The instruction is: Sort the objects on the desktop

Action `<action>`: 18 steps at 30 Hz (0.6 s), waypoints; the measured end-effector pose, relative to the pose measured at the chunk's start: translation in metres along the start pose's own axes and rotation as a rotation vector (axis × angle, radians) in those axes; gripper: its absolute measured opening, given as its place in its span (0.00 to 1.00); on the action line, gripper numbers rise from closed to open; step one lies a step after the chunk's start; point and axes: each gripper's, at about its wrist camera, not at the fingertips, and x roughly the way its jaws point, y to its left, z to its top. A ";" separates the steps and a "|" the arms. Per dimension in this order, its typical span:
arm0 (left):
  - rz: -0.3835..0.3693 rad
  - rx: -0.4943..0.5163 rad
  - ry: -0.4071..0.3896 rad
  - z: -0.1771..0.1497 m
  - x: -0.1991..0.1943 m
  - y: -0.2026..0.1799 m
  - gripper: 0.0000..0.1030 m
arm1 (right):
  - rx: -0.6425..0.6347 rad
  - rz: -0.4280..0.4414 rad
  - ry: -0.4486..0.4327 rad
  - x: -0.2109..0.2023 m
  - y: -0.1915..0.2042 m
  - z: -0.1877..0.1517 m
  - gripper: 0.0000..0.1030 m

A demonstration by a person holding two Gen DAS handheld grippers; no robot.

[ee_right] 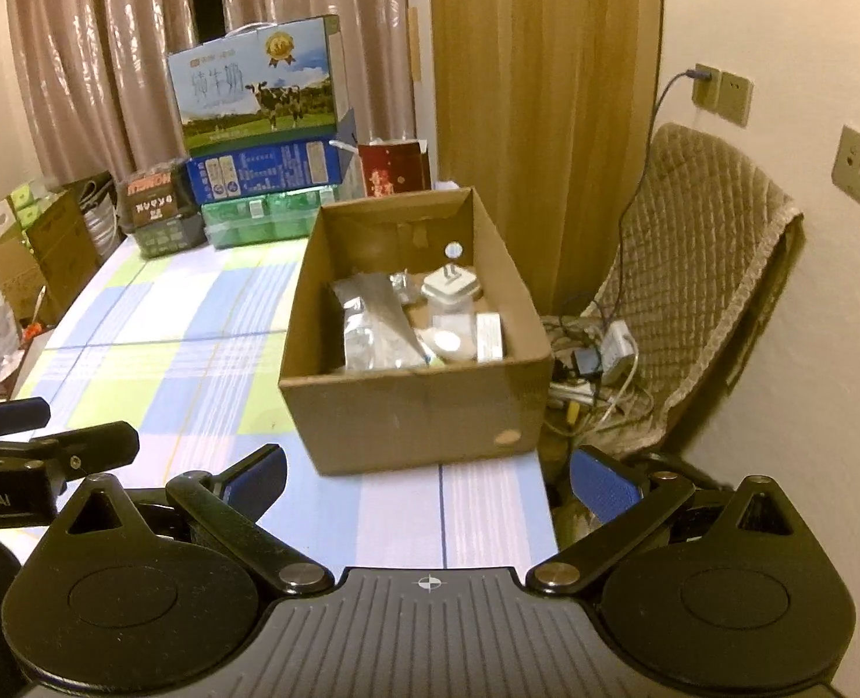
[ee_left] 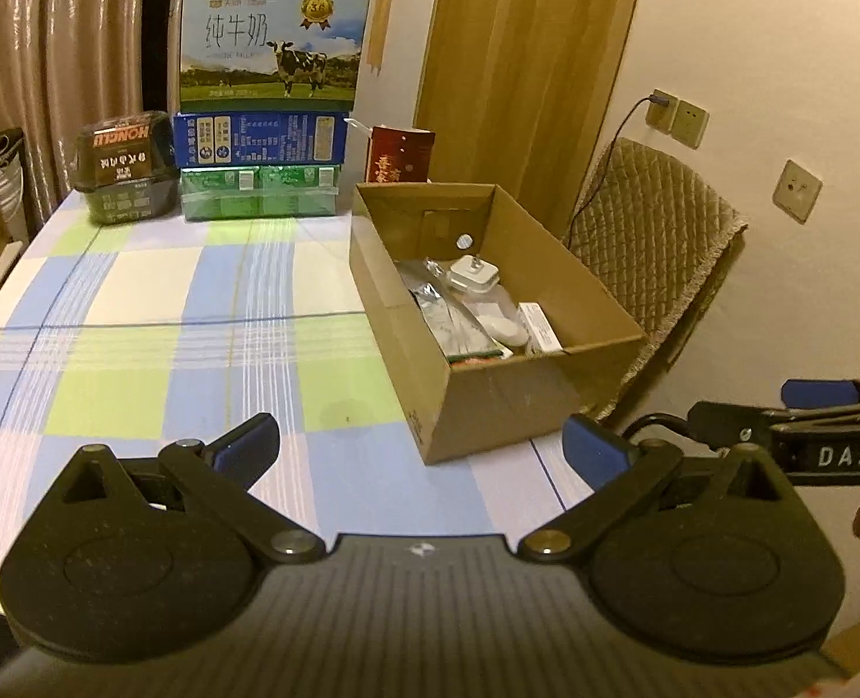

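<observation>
While both tools are hovering low over the checked tablecloth (ee_left: 156,343), the left gripper (ee_left: 421,445) and right gripper (ee_right: 427,474) are gaping wide w/ nothing between the blue pads. Just beyond, a cardboard box (ee_right: 412,413) is sitting at the table's right edge, holding a white charger (ee_right: 450,289), foil packets (ee_right: 372,323) etc. Farther back, milk cartons (ee_left: 273,46) are standing stacked by the curtains.

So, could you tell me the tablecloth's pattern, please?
Tablecloth: blue, green and white checks, clearest from left wrist.
</observation>
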 end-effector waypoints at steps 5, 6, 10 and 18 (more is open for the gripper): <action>-0.005 0.014 -0.014 -0.014 -0.016 -0.004 0.99 | -0.014 0.003 0.012 -0.011 0.007 -0.016 0.98; -0.008 0.015 -0.012 -0.015 -0.018 -0.004 0.99 | -0.016 0.001 0.011 -0.014 0.009 -0.020 0.98; -0.006 0.017 -0.014 -0.024 -0.027 -0.004 0.99 | -0.029 0.000 0.007 -0.024 0.015 -0.031 0.98; 0.033 0.046 -0.028 -0.030 -0.036 -0.006 0.99 | -0.058 -0.011 -0.016 -0.034 0.023 -0.040 0.98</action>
